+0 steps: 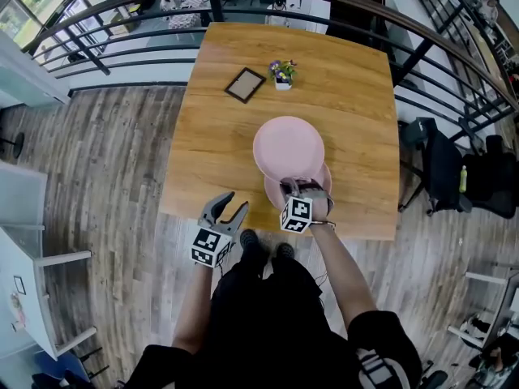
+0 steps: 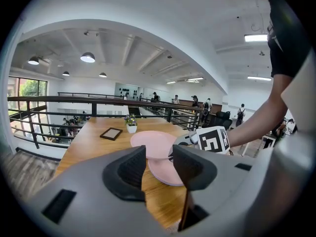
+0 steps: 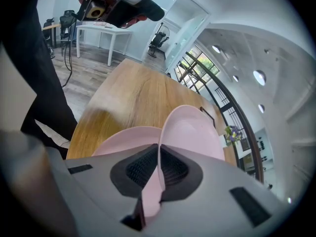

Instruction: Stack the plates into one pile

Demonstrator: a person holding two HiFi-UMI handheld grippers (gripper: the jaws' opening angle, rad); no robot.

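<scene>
The right gripper (image 1: 302, 188) pinches the rim of the top plate (image 1: 288, 146), which hangs over the bottom plate (image 1: 272, 190) on the table (image 1: 219, 136), toward 11 o'clock. Bring it toward 5 o'clock, lower it flat, then let go. The left gripper (image 1: 226, 209), at 8 o'clock, is open and empty.

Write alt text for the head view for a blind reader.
The right gripper clamps the rim of a pink plate, holding it over a second pink plate on a wooden table. The left gripper hangs open and empty by the table's near edge; a picture frame and potted flowers sit farther back.
</scene>
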